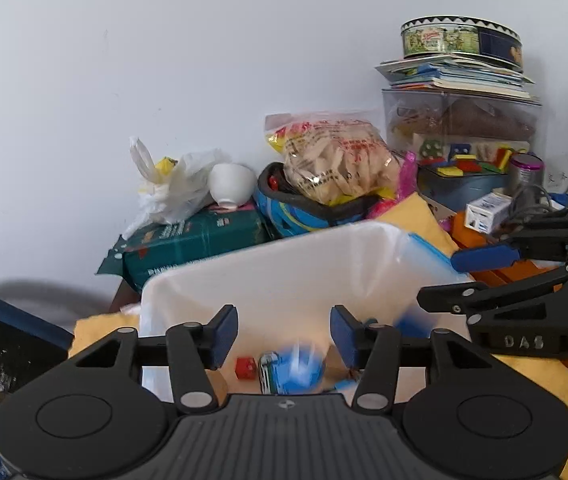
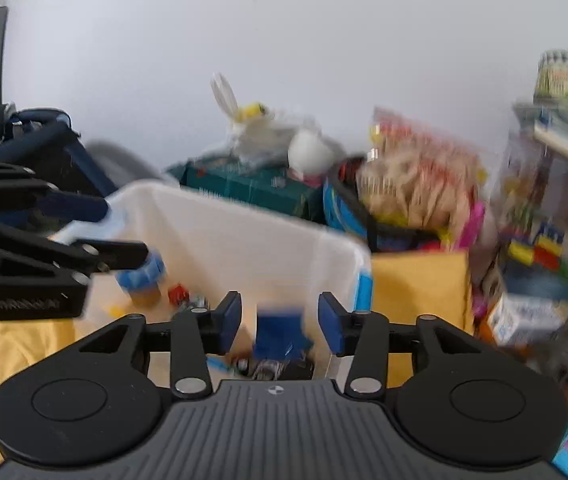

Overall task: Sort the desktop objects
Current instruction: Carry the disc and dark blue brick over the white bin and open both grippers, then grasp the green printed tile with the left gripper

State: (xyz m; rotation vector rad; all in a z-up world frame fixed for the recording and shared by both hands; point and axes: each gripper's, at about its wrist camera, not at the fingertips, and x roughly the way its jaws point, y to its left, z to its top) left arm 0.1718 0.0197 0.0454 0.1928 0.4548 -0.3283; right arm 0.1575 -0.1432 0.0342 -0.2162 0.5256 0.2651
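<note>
**White bin sits under two spread claws**

The white bin [image 1: 284, 276] stands on a yellow cloth [image 1: 543, 384], straight ahead of and below both claws, with small toys on its floor. Ahead of the left claw [image 1: 284, 334], whose blue pads stand apart with nothing pinched, a red block [image 1: 246, 367] lies just left of a blurred blue ball [image 1: 297, 372] seen through the gap. Beyond the bin, left to right from that claw: a white plastic bag [image 1: 172, 188], a white cup [image 1: 231, 186] on a green packet [image 1: 196, 240], a bag of snacks [image 1: 335, 160], then a clear box [image 1: 459, 120] stacked with books and a round tin [image 1: 459, 40].

The right claw [image 2: 280, 322] is also spread, gripping nothing; a blurred blue block [image 2: 280, 334] shows between its pads without touching them, over the bin's near end. To its left the other claw reaches over the bin's rim.
</note>
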